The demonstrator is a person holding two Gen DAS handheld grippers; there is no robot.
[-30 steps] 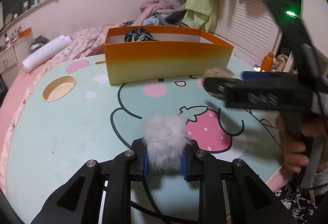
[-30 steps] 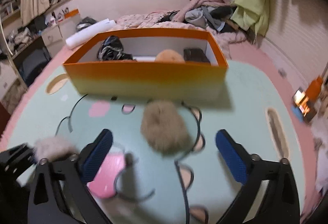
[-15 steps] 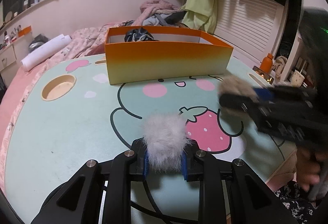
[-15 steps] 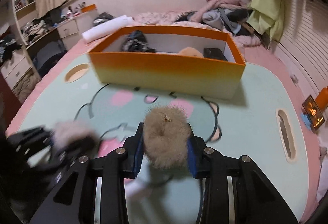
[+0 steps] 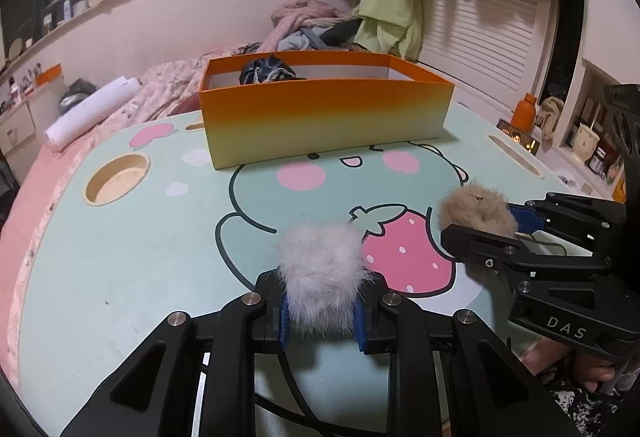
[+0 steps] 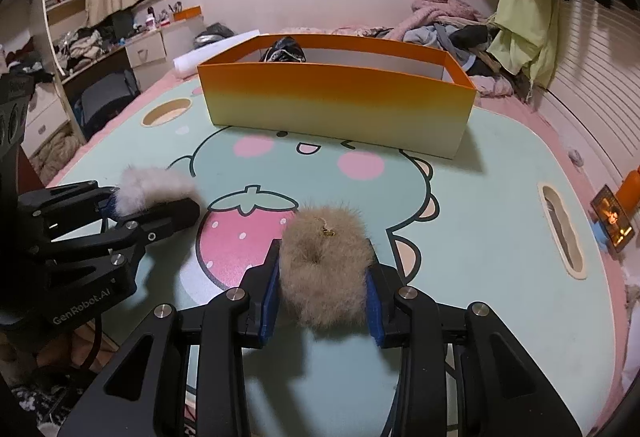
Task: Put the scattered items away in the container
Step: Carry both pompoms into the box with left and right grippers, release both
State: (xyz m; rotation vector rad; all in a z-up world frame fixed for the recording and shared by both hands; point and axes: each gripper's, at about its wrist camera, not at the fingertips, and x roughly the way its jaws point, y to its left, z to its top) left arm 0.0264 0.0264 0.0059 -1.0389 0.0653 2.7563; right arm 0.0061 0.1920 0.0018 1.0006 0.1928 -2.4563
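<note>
My left gripper (image 5: 320, 313) is shut on a white fluffy pom-pom (image 5: 320, 273) above the near part of the table; both also show in the right wrist view, gripper (image 6: 160, 203) and pom-pom (image 6: 154, 189). My right gripper (image 6: 322, 301) is shut on a tan fluffy scrunchie (image 6: 326, 265); it shows to the right in the left wrist view (image 5: 476, 209). The orange-to-yellow box (image 5: 324, 117) (image 6: 336, 105) stands at the far side of the table, with a dark crumpled item (image 5: 266, 71) (image 6: 284, 51) inside at its left end.
The mint table (image 6: 480, 173) has a cartoon print, a round cup hole (image 5: 116, 179) at far left and a slot (image 6: 560, 229) at right. A bed with clothes lies behind the box. A phone (image 6: 612, 217) and an orange bottle (image 5: 524, 113) sit off the right edge.
My right gripper closed on the tan scrunchie, lifted it and drew back toward the near edge, beside my left gripper. The left gripper has held still with the white pom-pom.
</note>
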